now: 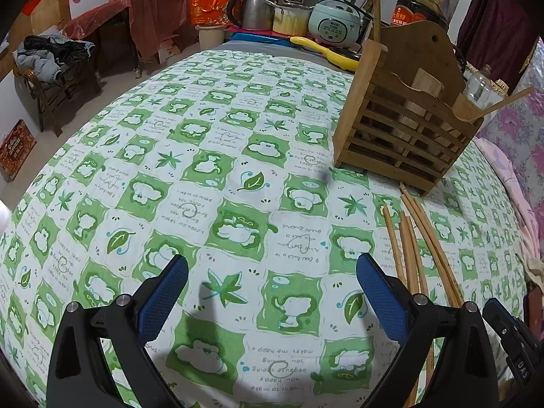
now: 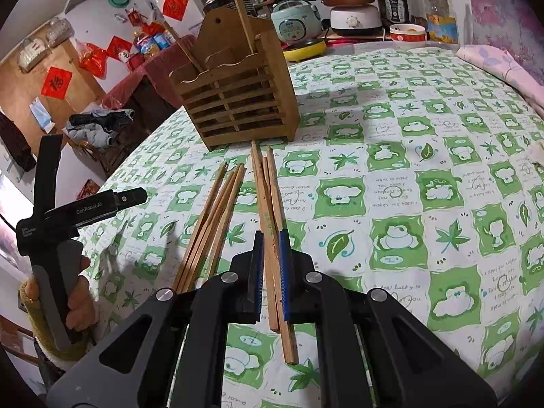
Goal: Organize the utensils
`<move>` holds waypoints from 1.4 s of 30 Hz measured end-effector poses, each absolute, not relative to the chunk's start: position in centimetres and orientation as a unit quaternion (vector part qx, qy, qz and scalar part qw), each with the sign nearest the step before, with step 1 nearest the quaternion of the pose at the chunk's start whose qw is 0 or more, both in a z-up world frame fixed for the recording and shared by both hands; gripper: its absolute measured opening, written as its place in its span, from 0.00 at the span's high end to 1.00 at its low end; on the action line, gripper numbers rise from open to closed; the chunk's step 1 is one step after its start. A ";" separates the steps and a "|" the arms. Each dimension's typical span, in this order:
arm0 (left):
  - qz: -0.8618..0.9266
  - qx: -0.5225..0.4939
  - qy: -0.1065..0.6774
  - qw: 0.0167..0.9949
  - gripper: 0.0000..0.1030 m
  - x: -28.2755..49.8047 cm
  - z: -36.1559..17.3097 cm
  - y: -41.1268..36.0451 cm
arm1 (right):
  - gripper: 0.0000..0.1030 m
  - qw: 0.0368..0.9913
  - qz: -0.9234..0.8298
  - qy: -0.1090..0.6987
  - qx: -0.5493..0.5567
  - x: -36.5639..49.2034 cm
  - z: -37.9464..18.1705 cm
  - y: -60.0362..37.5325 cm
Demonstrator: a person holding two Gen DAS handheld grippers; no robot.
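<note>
The chopsticks (image 2: 272, 204) lie loose on the green-checked cloth (image 2: 425, 170) just in front of the wooden rack (image 2: 238, 102), in two bunches. The right wrist view shows about three in the right bunch and about four in the left bunch (image 2: 210, 224), though overlap makes the count uncertain. Only this view shows the right gripper (image 2: 271, 238) clenched on the right bunch, its blue pads pressed to the sticks. It also shows a hand (image 2: 76, 292) holding the left gripper's handle at the left edge. Two more sticks stand in the rack.

The left wrist view shows the left gripper (image 1: 272, 265) released, jaws wide above bare cloth, with the chopsticks (image 1: 418, 238) to its right.
</note>
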State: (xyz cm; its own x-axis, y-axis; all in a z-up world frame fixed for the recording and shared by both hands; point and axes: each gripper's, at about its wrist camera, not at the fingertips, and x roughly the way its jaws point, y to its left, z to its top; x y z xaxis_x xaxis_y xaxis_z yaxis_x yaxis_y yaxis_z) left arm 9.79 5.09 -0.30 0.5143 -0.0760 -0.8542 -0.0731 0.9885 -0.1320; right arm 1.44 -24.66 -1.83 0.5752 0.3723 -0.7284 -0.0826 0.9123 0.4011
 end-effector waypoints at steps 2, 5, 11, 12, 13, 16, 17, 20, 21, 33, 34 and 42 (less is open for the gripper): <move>-0.003 -0.075 0.493 0.867 0.06 9.8 -0.3 5.0 | 0.91 0.873 0.131 0.441 0.163 1.4 -1.8 -24.6; -0.004 -0.072 0.492 0.868 0.06 9.7 -0.3 4.9 | 0.90 0.873 0.132 0.439 0.169 1.2 -1.7 -24.9; -0.005 -0.073 0.493 0.867 0.06 9.7 -0.2 4.9 | 0.86 0.869 0.136 0.442 0.175 1.2 -1.8 -25.1; -0.006 -0.073 0.493 0.867 0.06 9.7 -0.2 4.9 | 0.85 0.869 0.137 0.443 0.176 1.2 -1.8 -25.1; -0.007 -0.074 0.493 0.867 0.06 9.7 -0.2 5.0 | 0.85 0.868 0.137 0.444 0.175 1.2 -1.8 -25.0; -0.010 -0.076 0.493 0.867 0.06 9.7 -0.2 5.0 | 0.85 0.868 0.137 0.445 0.172 1.2 -1.9 -24.9; -0.011 -0.075 0.495 0.866 0.06 9.7 -0.3 5.0 | 0.84 0.868 0.138 0.444 0.174 1.2 -1.8 -25.0; -0.016 -0.071 0.499 0.864 0.06 9.8 -0.4 4.7 | 0.83 0.864 0.141 0.446 0.188 1.4 -2.0 -25.3; -0.019 -0.068 0.500 0.863 0.06 9.8 -0.4 4.6 | 0.82 0.862 0.140 0.448 0.193 1.5 -2.2 -25.5; -0.174 0.004 0.515 0.839 0.06 6.9 -0.5 -1.1 | 0.62 0.855 0.134 0.450 0.221 1.7 -2.4 -26.8; -0.183 0.016 0.517 0.836 0.06 6.6 -0.7 -1.7 | 0.62 0.854 0.132 0.451 0.224 1.7 -2.5 -26.9; -0.174 0.059 0.552 0.814 0.06 6.9 -2.6 -3.4 | 0.61 0.852 0.132 0.455 0.224 1.8 -2.7 -26.9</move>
State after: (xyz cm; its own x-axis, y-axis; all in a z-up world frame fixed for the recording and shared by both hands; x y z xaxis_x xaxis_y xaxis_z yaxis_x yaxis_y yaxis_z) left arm 6.85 -3.38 -2.61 0.3307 -0.2191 -0.9179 0.3487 0.9322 -0.0969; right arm 1.82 -26.86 -2.66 0.5511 0.4289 -0.7157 -0.0209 0.8646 0.5020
